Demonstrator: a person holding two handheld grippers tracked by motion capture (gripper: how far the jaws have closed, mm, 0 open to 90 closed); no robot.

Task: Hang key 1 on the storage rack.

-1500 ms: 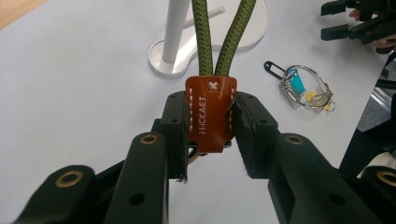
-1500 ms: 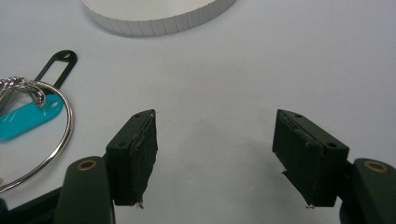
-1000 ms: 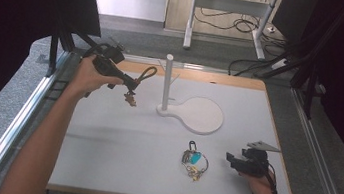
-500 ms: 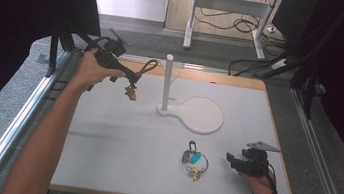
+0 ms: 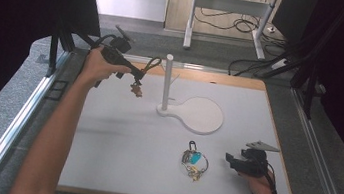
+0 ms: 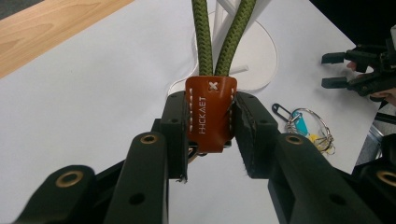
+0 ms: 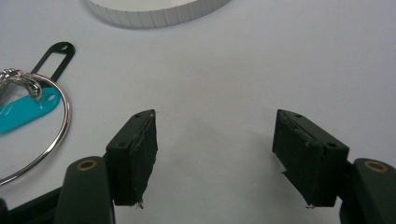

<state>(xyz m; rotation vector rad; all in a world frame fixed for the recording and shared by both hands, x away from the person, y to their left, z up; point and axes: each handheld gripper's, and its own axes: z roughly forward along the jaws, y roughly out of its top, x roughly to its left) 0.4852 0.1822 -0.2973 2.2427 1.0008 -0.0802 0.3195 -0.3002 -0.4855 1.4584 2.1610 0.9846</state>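
1. The left gripper (image 6: pixel 210 135) clamps the leather tab (image 6: pixel 210 114) of a green cord loop (image 5: pixel 151 65), holding it raised beside the white stand's post (image 5: pixel 166 83), probably so the loop can go over it.
2. The right gripper (image 7: pixel 215 156) rests wide open and empty on the table (image 5: pixel 116 160), near the key ring (image 5: pixel 193 161).
3. The loop's top is cut off in the left gripper view, and the charm hanging beneath is too small to identify.

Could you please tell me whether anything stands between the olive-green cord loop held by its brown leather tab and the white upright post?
Nothing visible does. The left gripper is shut on the brown leather tab, and the olive-green cord loop hangs in open air just left of the white upright post. The ring of keys lies well clear, nearer the right gripper.
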